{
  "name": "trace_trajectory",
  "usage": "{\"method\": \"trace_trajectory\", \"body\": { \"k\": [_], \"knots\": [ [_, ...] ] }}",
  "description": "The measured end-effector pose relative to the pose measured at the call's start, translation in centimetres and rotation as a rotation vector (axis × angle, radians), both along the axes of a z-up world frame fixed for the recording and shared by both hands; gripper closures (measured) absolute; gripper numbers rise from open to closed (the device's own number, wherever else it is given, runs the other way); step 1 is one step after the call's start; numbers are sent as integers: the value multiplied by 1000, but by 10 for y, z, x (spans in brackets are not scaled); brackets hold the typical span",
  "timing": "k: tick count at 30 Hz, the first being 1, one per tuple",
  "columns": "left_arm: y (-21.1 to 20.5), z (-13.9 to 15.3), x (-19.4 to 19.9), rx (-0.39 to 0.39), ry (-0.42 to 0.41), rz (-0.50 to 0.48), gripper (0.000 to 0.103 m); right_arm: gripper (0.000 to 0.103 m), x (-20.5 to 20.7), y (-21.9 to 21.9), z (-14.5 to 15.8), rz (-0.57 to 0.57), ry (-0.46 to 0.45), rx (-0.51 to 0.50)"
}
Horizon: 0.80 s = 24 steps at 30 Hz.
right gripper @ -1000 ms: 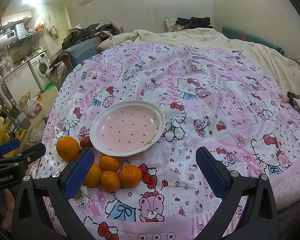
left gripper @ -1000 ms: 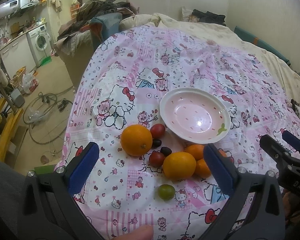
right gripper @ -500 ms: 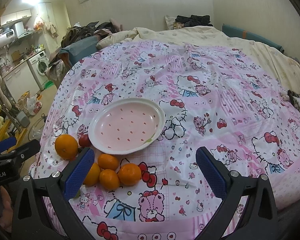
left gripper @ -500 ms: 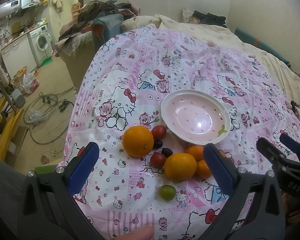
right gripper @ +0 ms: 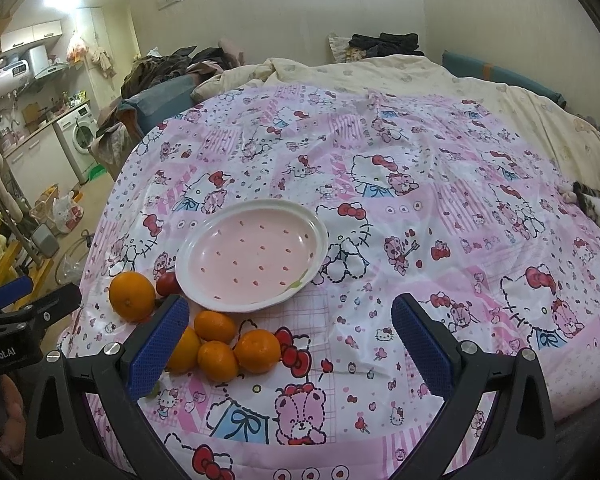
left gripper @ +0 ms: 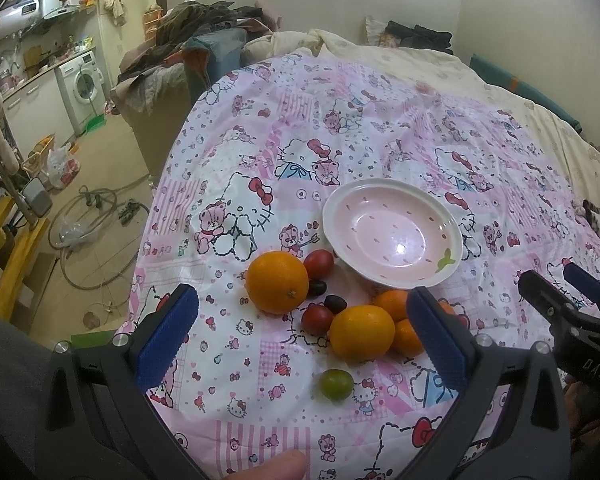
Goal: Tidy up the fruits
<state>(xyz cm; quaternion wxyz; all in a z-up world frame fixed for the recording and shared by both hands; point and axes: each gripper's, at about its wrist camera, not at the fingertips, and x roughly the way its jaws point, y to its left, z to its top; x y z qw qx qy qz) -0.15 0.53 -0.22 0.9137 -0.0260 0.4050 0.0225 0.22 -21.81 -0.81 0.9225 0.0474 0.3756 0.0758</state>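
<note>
Both tools are hovering above the near edge of a bed covered with a pink cartoon-print sheet [left gripper: 260, 152]. The left tool [left gripper: 300, 340] is sitting with its blue pads wide apart, holding nothing. The right tool [right gripper: 290, 340] is likewise spread apart and gripping nothing.

A pink plate [left gripper: 392, 232] is lying on the sheet with nothing in it. The fruit is sitting in a cluster on the sheet just in front of the plate, none of it on the plate. A large orange [left gripper: 277, 282] is resting at the left of the cluster, touching a red tomato [left gripper: 319, 263] just beside the plate rim. A second large orange [left gripper: 362, 332] is lying nearer the camera, with smaller oranges [right gripper: 216, 325] packed beside it. Two dark grapes [left gripper: 335, 303] and another red tomato [left gripper: 317, 319] are lying between the large oranges. A small green fruit [left gripper: 336, 384] is sitting apart, nearest the bed edge.
</note>
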Motion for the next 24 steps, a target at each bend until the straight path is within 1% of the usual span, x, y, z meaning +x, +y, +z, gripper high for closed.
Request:
{"method": "trace_trajectory", "body": {
  "k": [24],
  "knots": [
    [-1, 0, -3, 6, 6, -4, 0, 0, 1, -1, 0, 0, 4, 1]
  ]
}}
